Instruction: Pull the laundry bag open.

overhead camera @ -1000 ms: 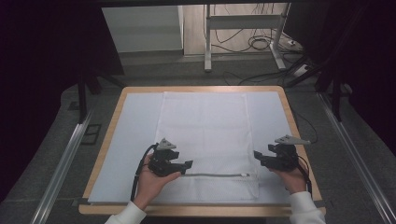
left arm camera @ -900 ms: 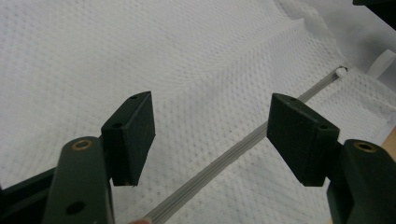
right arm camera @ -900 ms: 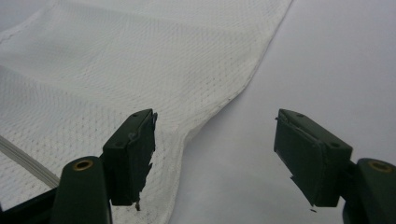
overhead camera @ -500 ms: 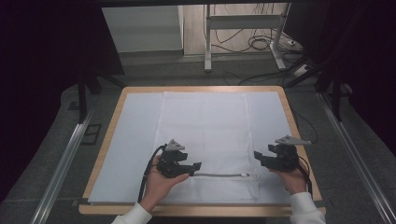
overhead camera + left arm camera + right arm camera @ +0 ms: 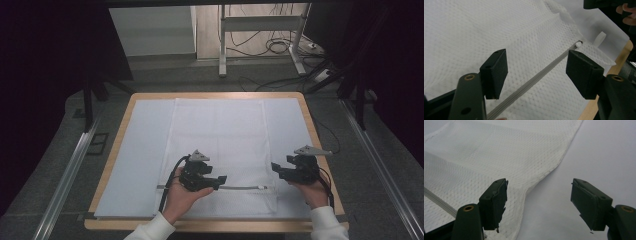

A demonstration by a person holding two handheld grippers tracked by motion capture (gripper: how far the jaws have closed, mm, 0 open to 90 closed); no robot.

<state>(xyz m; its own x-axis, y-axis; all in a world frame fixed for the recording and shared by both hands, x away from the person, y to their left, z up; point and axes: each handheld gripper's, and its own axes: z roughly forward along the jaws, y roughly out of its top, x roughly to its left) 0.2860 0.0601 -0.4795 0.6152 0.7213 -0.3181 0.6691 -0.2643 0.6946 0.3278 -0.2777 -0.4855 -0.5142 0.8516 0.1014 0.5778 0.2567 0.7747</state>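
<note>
White mesh laundry bag [image 5: 220, 150] lies flat on a pale sheet [image 5: 142, 150] covering the wooden-edged surface [image 5: 320, 150], its grey zipper [image 5: 240, 188] running across the near end. Nothing else rests on the sheet; a metal stand [image 5: 260, 35] and loose cables [image 5: 280, 47] sit on the floor beyond the far edge, well apart from the work.

Left gripper [image 5: 220, 180] is held low over the zipper's left stretch, pointing right along it, the person's left hand [image 5: 180, 197] cupped beneath. Its own view shows the jaws standing wide, the zipper [image 5: 534, 82] passing between them untouched, and the white zipper pull [image 5: 579, 44] at the far end, too small to make out from above.

Right gripper [image 5: 275, 170] hovers at the bag's near right corner, pointing left, right hand [image 5: 312, 192] behind it. Its view shows the jaws wide and empty, straddling the bag's edge [image 5: 534, 185] where mesh meets bare sheet.
</note>
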